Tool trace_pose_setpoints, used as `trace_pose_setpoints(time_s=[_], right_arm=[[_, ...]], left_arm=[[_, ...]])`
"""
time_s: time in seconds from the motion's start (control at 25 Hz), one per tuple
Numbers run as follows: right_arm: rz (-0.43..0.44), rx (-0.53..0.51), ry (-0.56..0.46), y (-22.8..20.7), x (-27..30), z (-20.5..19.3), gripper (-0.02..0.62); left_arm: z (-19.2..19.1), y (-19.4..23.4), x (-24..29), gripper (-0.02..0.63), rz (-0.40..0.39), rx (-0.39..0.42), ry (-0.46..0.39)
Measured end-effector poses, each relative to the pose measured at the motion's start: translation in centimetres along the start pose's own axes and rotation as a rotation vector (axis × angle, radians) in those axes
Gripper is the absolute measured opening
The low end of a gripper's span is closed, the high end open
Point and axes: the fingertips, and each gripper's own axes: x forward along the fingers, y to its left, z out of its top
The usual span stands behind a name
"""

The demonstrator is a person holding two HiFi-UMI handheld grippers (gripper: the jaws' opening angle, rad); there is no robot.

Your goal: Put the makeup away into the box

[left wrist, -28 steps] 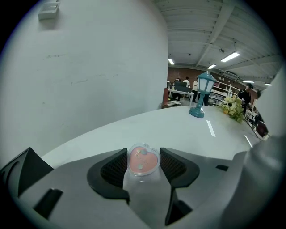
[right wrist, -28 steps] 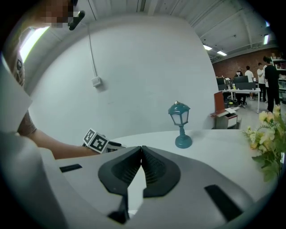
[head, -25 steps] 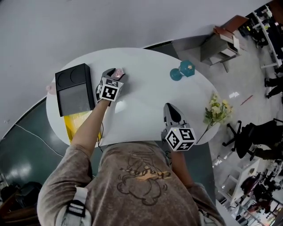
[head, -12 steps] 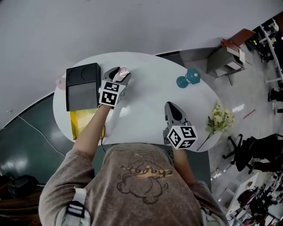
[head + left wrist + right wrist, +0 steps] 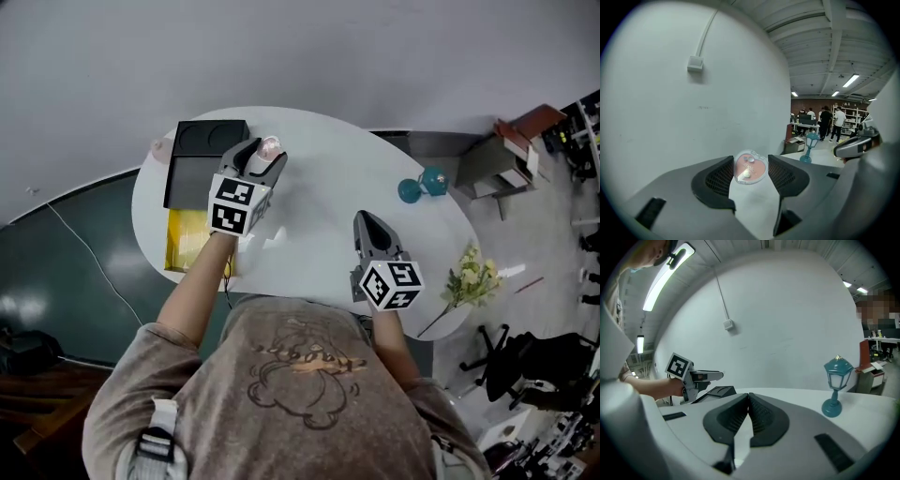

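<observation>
Your left claw (image 5: 260,152) grasps a pink heart-shaped compact (image 5: 750,168), its pads pressing on both sides. In the head view it is just right of the black box (image 5: 202,150), which sits at the tabletop's (image 5: 328,178) far left. Your right claw (image 5: 365,218) is clenched on nothing, jaws pressed together, well apart from the box.

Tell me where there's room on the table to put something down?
The widest bare patch of the table is its middle, between the left gripper holding the heart compact, the right gripper and the teal lamp. Between the right gripper and the flowers is bare too. The left end is crowded: black box, yellow thing.
</observation>
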Motion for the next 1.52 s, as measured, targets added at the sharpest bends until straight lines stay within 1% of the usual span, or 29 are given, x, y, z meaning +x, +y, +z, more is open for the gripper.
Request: trace_pose_setpoints(time_s=[0.28,0.68,1.0,1.24,1.52], right_arm=[[0.106,-0.03,0.014,3.6,2.2,0.2,0.003],[0.286,-0.086,0.049,9.2,4.9,-0.1,0.003],[0.409,-0.126,0.098,13.8,6.4,-1.3,0.003],[0.456,-0.133,0.128,15.9,6.5,-2.3,0.003],[0.459,-0.129,0.131,16.7,6.6,-2.8,0.003]], left_arm=[[-0.1,2.8,-5.6,0.25,0.097,-0.028,-0.033],[-1.5,6.3,-13.5,0.25,0.277,-0.088,-0.06],[-4.1,8.6,-18.8,0.25,0.391,-0.134,-0.04],[-6.1,9.5,-21.2,0.25,0.439,-0.165,-0.008],[-8.2,9.6,-21.7,0.25,0.432,-0.182,0.026]])
